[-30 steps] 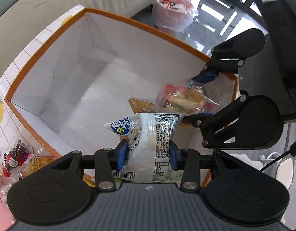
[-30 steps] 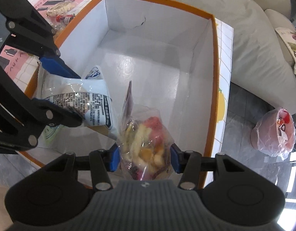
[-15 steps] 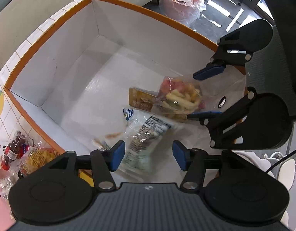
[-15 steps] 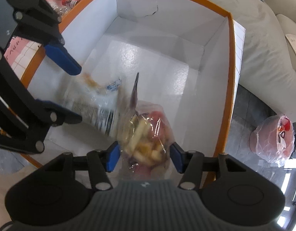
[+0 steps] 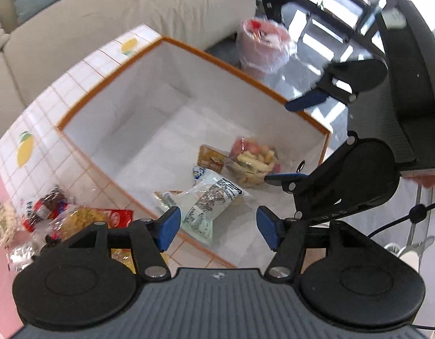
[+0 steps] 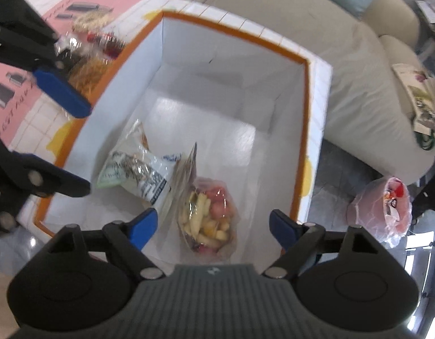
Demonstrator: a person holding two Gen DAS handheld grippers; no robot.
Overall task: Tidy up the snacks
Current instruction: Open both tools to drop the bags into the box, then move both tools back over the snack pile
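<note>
A white box with an orange rim (image 5: 110,82) (image 6: 231,28) holds three snacks on its floor. A white and green printed bag (image 5: 210,200) (image 6: 138,172) lies near the front wall. A clear bag of mixed coloured snacks (image 5: 252,159) (image 6: 207,214) lies beside it, with a brown packet (image 5: 210,156) between them. My left gripper (image 5: 216,227) is open and empty above the box's near rim. My right gripper (image 6: 214,224) is open and empty above the clear bag; it also shows in the left wrist view (image 5: 299,138).
More snack packets (image 5: 56,214) (image 6: 87,45) lie on the pink and white tiled table left of the box. A beige sofa (image 5: 132,8) stands behind. A pink-lined bin (image 5: 264,43) (image 6: 384,206) and a black chair (image 5: 409,84) stand on the floor beyond the box.
Both grippers opened and pulled up and back from the box. The printed bag dropped from the left gripper and the clear bag from the right; both now lie on the box floor.
</note>
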